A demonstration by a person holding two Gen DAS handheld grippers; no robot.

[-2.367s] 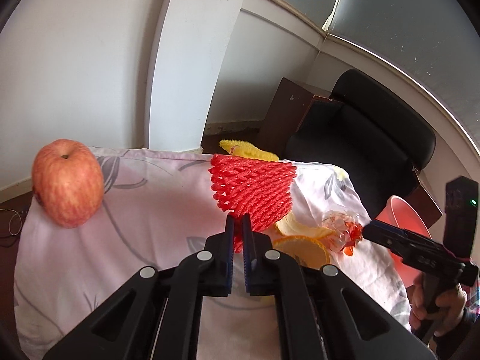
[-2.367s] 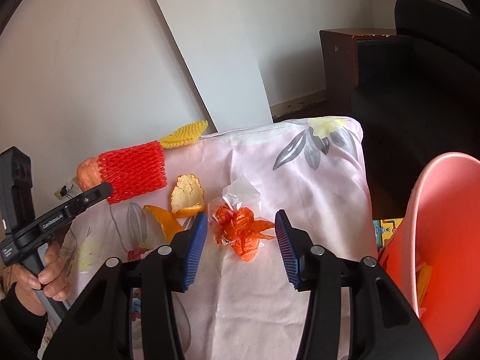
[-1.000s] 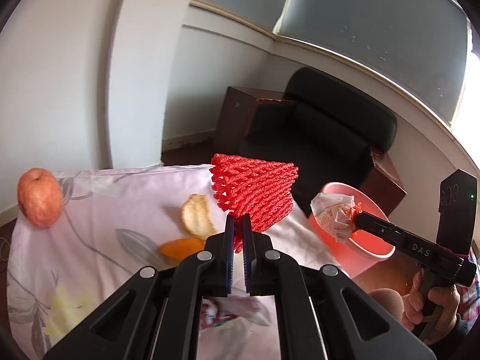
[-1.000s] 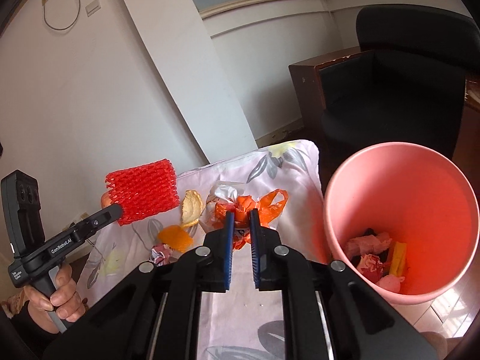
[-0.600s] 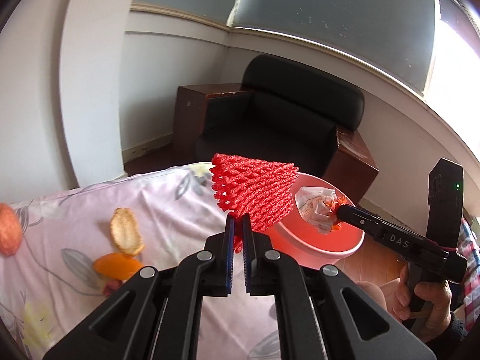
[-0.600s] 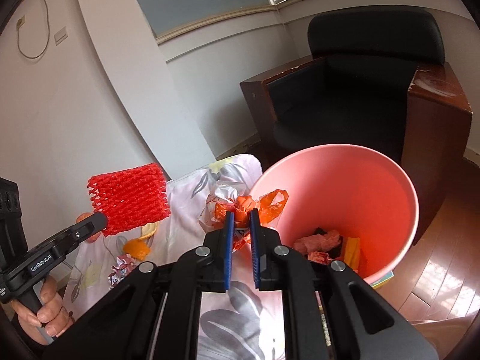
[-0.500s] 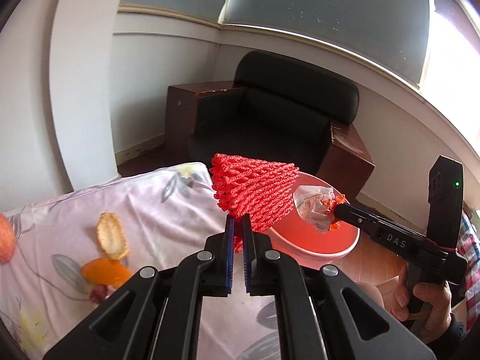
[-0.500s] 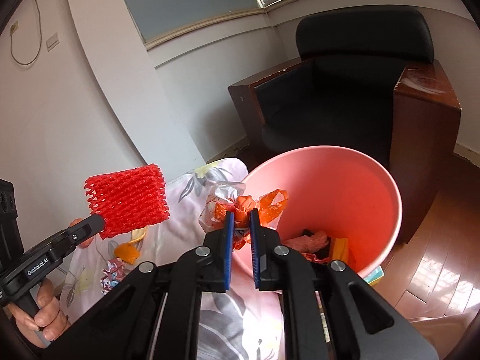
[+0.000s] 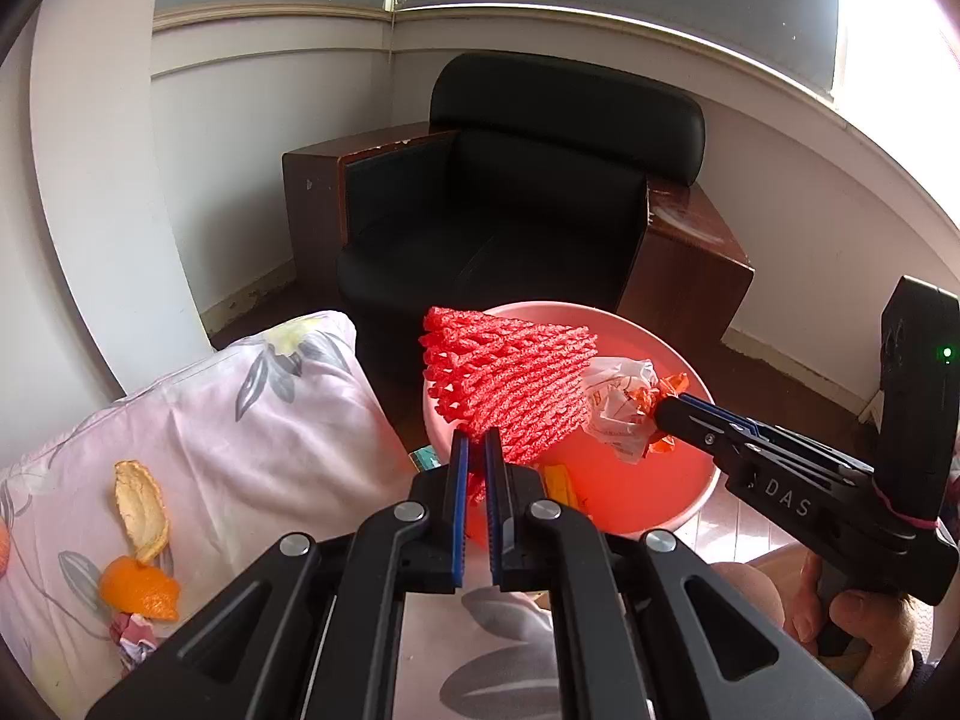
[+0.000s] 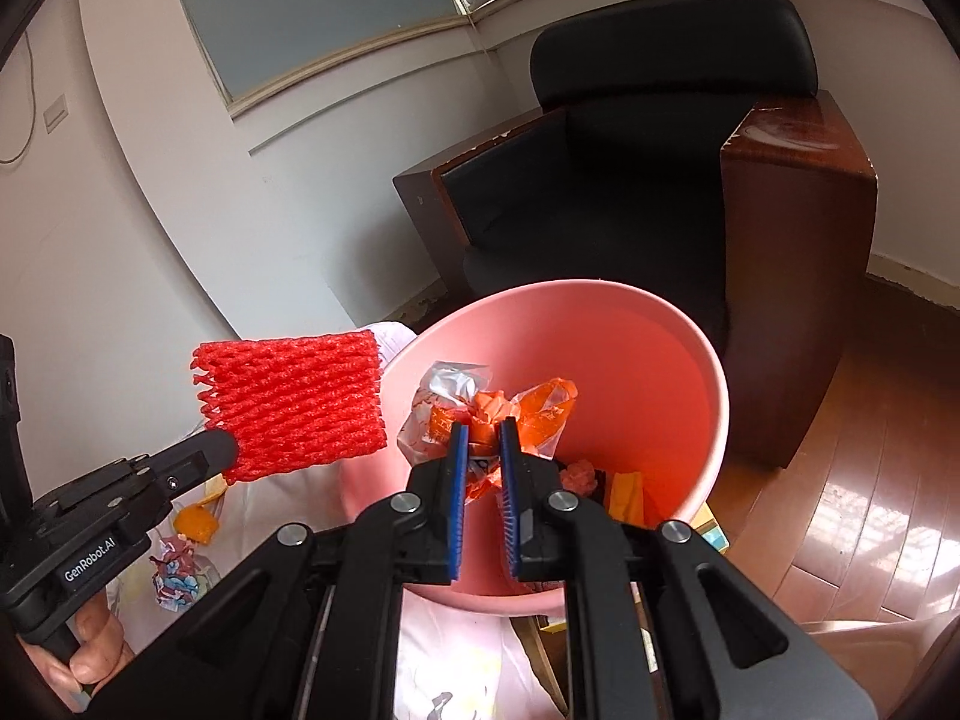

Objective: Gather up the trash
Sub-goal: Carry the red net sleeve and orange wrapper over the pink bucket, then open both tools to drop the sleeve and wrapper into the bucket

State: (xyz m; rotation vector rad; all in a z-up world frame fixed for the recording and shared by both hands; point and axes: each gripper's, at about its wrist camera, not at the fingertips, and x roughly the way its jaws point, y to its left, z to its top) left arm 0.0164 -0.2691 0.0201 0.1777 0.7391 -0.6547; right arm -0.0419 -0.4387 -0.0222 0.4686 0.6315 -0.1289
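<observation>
Holding a red foam fruit net (image 9: 510,387) in the left tongs (image 9: 474,468), clenched on its lower corner, out over the rim of the pink trash bin (image 9: 690,498). Gripping a crumpled orange-and-clear wrapper (image 10: 480,414) in the right tongs (image 10: 480,450), pads pressed on it, directly above the bin's open mouth. Seen inside the bin: other bits of trash (image 10: 627,489), red and yellow. Lying on the floral-cloth tabletop (image 9: 270,420) to the left: a pale peel (image 9: 141,510), an orange peel (image 9: 141,591) just below it, and a small crumpled wrapper (image 9: 135,642) near the edge. Standing behind the bin: a black armchair (image 9: 522,210) with wooden sides.
</observation>
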